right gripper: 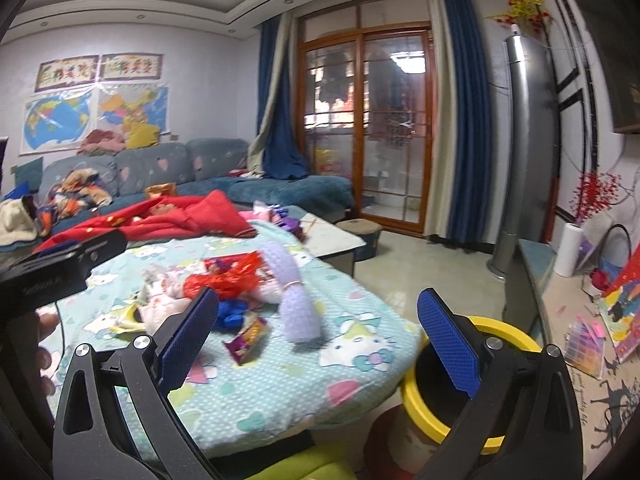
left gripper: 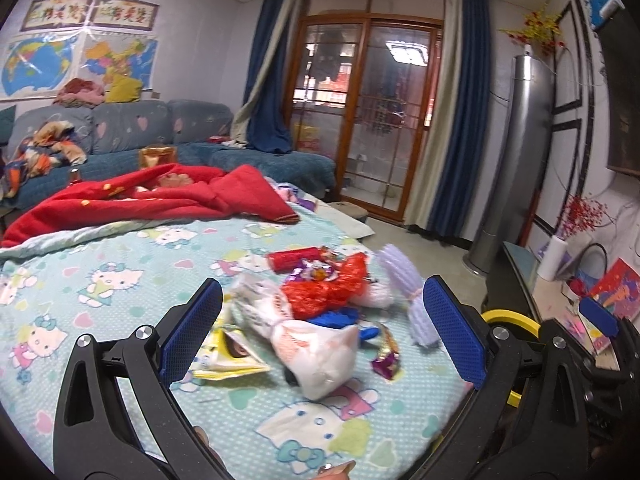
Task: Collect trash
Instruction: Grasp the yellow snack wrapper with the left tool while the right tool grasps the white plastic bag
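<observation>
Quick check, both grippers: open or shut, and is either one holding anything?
Left gripper: open, holding nothing, above the trash pile.
Right gripper: open, holding nothing, beside the yellow-rimmed bin.

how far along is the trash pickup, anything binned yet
Nothing visibly done: what shows of the inside of the yellow-rimmed bin is dark, contents untellable. Nothing in hand: the left gripper and right gripper are both open and empty. Left to collect: the whole pile on the bedsheet, including the red plastic bag, lavender roll and purple wrapper.
</observation>
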`<act>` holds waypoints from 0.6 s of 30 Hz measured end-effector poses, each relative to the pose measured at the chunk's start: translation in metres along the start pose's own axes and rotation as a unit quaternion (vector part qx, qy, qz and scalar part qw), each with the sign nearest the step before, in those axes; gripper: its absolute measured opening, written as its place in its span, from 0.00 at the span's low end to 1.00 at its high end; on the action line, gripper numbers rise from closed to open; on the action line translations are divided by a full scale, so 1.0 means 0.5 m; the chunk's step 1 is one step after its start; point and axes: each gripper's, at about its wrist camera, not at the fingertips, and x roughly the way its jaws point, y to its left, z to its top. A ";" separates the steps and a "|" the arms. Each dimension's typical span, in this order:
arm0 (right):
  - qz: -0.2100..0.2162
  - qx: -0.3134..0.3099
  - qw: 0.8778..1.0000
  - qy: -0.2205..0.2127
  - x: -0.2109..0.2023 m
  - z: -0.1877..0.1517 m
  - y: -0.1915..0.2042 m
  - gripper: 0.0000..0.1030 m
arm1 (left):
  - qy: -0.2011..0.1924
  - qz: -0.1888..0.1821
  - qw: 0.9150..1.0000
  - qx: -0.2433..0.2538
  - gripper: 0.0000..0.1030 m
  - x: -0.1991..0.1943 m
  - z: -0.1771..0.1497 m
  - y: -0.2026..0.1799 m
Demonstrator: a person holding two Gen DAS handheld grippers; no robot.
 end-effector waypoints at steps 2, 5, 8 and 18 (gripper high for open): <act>0.013 -0.007 1.000 0.006 0.007 0.001 0.015 0.94 | 0.004 0.006 1.000 -0.008 0.90 0.004 0.002 0.014; 0.038 -0.014 0.999 0.012 0.015 0.006 0.040 0.94 | 0.008 0.011 1.000 -0.023 0.90 0.009 0.004 0.038; 0.064 -0.027 0.997 0.019 0.025 0.009 0.065 0.94 | 0.012 0.018 0.999 -0.038 0.90 0.015 0.006 0.068; 0.131 -0.049 0.988 0.069 0.080 0.002 0.134 0.94 | 0.049 0.078 0.993 -0.069 0.90 0.068 -0.001 0.159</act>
